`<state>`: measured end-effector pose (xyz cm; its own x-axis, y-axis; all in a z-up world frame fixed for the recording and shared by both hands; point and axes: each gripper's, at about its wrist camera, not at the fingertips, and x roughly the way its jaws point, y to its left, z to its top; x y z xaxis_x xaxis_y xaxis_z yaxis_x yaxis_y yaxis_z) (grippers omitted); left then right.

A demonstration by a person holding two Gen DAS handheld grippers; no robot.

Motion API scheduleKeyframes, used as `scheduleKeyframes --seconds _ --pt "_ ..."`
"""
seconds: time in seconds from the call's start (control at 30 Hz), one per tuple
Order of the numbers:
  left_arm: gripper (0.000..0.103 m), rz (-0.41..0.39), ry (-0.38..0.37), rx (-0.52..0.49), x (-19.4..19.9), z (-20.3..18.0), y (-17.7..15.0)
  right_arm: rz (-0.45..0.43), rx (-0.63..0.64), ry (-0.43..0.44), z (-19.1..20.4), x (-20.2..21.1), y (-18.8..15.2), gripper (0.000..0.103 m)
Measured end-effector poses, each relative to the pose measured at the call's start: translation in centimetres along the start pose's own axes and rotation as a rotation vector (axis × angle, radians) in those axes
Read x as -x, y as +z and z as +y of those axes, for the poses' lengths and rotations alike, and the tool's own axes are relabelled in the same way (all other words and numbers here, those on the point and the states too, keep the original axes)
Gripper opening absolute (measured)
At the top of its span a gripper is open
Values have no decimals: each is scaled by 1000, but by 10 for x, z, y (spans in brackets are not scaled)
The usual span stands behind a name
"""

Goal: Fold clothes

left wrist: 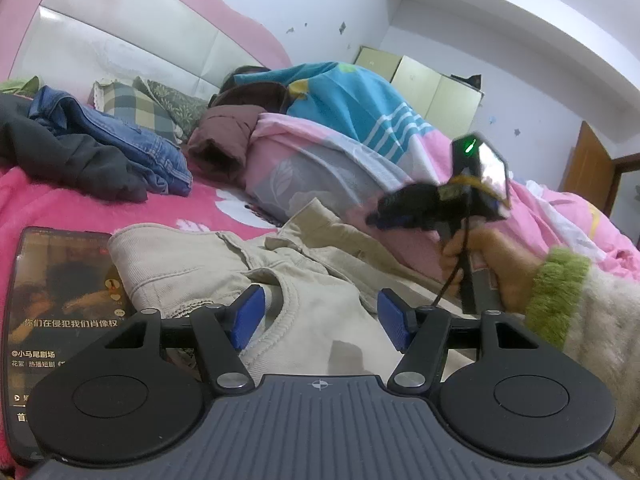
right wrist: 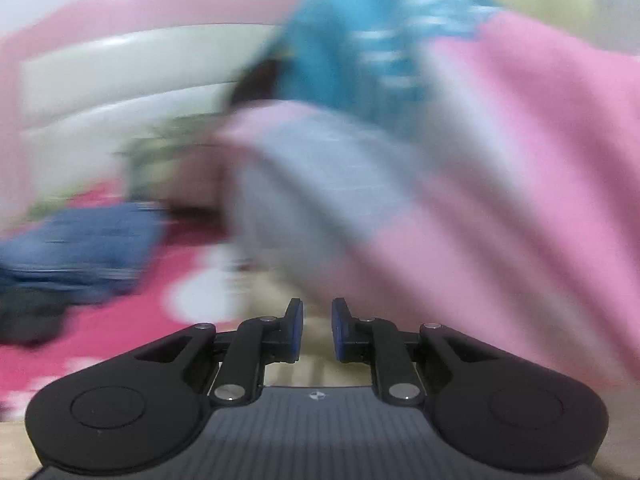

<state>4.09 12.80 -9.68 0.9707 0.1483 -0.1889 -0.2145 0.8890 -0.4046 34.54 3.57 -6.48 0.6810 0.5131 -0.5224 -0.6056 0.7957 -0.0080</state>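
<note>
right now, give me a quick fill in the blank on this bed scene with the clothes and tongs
1. The beige corduroy garment lies on the ____ fleece blanket.
2. The blue denim jeans rest beside a ____ garment.
3. A black smartphone lies with its screen ____.
4. The left tongs stand ____ over the beige garment.

Missing words: pink; black; on; open

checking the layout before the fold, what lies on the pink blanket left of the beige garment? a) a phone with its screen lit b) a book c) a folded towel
a: a phone showing a video lies beside the beige garment.
</note>
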Motion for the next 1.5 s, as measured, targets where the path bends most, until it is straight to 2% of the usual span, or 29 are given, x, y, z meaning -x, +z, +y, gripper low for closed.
scheduleKeyframes --seconds 0.07,0.17,0.23,0.5,0.6,0.7,0.87,0.93,1.0,1.1,1.17,1.2,1.27,1.43,1.5 --pt "62 0 3 0 0 0 0 33 32 -39 -8 -24 3 10" --pt "63 2 8 -6 -1 -1 0 25 119 -132 -2 -52 16 9" --pt "63 3 11 -10 -1 -1 -1 20 124 -170 -2 -64 24 9" --pt "64 13 16 -18 -4 -1 -2 55 12 -173 -37 -117 71 3" --pt "64 13 17 -20 -3 -1 -2 62 31 -175 -29 -117 70 3" --pt "64 7 16 -11 -2 -1 -2 88 127 -137 -10 -96 66 5" --pt "64 6 20 -15 -2 -2 -1 79 280 11 24 -47 51 9" --pt "64 4 20 -14 -2 -2 -1 114 306 89 36 -52 47 8" --pt "64 5 19 -11 -2 -1 0 147 331 114 46 -69 42 8" --pt "64 6 18 -11 -2 -2 0 225 242 114 42 -120 45 7" --pt "64 11 17 -10 -3 -2 0 294 160 140 38 -162 47 2" --pt "64 12 17 -10 -3 -2 0 299 142 150 36 -170 44 2" --pt "64 9 16 -7 -1 -2 0 288 135 152 36 -169 44 1" --pt "64 4 18 4 0 -1 0 271 153 210 43 -117 54 3" --pt "64 5 21 -10 0 -4 -1 254 123 234 47 -116 60 3"
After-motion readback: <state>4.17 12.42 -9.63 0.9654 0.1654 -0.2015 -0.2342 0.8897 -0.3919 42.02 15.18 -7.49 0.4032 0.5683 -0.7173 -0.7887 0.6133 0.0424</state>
